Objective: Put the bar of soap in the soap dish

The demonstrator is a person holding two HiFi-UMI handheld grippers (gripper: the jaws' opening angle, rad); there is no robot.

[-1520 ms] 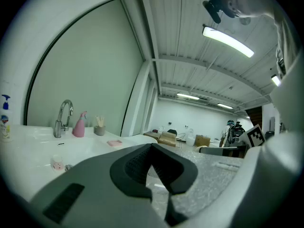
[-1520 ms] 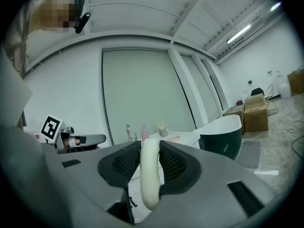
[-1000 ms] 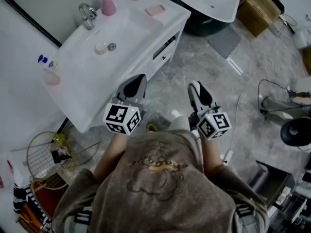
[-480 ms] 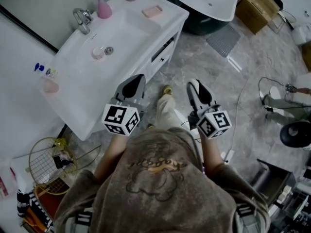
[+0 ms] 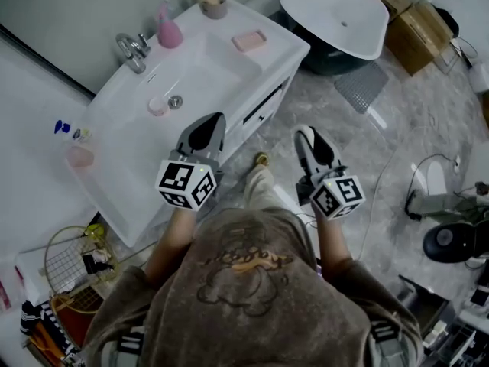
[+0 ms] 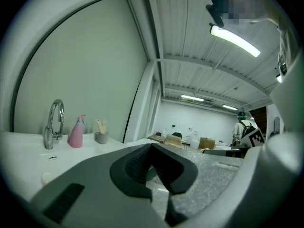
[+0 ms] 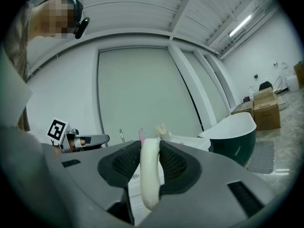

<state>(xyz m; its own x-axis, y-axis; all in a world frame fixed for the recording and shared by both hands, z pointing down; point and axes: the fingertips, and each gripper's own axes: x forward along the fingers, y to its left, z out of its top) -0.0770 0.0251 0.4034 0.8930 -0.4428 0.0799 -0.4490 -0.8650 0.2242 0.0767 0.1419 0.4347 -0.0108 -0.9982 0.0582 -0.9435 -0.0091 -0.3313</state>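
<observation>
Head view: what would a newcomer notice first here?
Two marker-cubed tools jut out before the person: the left tool empty, the right tool clamping a pale bar of soap. To their upper left lies a white washbasin counter with a pink soap dish at its far corner; a white bathtub stands beyond.
</observation>
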